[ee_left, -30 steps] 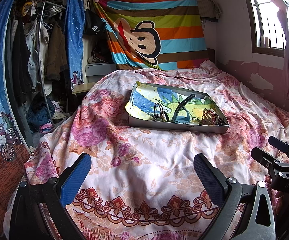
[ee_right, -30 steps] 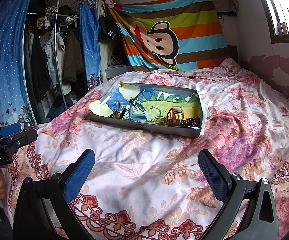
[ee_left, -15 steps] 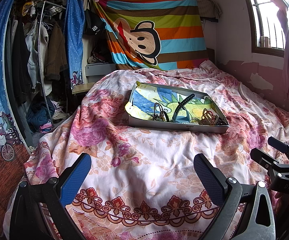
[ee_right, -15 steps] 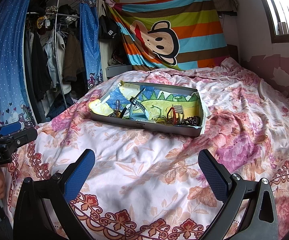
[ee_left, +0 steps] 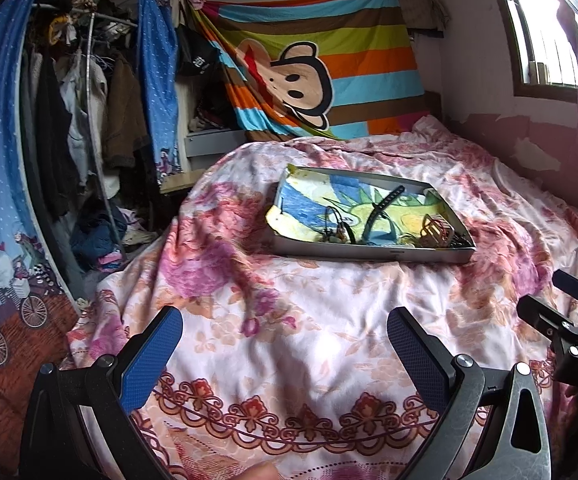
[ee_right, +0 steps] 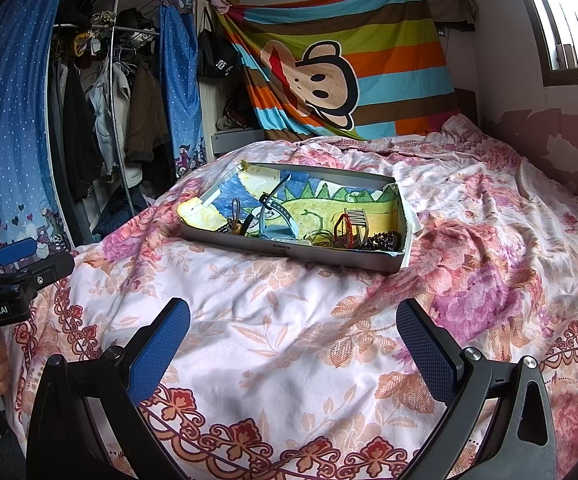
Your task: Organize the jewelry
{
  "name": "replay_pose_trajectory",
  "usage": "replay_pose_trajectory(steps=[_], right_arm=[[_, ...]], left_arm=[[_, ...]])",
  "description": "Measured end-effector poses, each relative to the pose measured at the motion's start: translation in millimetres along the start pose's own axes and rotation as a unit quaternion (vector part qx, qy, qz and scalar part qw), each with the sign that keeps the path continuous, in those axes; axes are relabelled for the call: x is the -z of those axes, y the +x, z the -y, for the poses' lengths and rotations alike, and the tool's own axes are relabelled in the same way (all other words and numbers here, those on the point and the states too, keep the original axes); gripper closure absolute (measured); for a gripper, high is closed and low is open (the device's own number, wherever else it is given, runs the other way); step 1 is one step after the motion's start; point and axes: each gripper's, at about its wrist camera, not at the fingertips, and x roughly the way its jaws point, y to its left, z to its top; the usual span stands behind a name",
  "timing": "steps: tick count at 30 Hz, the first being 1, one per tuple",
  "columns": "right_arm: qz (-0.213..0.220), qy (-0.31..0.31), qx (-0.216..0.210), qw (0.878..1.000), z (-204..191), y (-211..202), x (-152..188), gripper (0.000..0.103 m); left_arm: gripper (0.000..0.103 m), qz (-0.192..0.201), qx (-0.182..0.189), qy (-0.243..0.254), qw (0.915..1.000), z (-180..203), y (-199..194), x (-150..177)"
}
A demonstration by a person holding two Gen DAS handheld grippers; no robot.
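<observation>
A shallow grey tray (ee_right: 289, 249) sat on a floral bedspread (ee_right: 329, 320) in a cluttered bedroom, holding the jewelry to be organized. Its contents were bunched along the near wall: a dark beaded strand (ee_right: 381, 239) toward 4 o'clock of the tray, a red-and-gold bangle cluster (ee_right: 347, 228) just beside it, a grey-blue watch strap (ee_right: 279, 208) arching up near the middle, and small dark loops (ee_right: 235, 220) toward 8 o'clock. The tray's colourful drawn lining (ee_right: 329, 204) lay bare at 12 o'clock, likely because the soft bed tipped the pieces toward the near side. Both sets of tongs, left tongs (ee_left: 285, 354) and right tongs (ee_right: 293, 344), were spread wide and carried nothing, hovering over the bedspread well short of the tray. Whether the pieces awaited sorting or had been gathered there could not be told.
</observation>
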Motion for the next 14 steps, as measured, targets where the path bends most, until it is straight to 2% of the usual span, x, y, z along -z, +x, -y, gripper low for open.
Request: replay_pose_trajectory(steps=[14], right_arm=[[-0.001, 0.0, 0.0, 1.0, 0.0, 0.0, 0.1, 0.001]], left_arm=[[0.0, 0.004, -0.004, 0.002, 1.0, -3.8, -1.4, -4.3]])
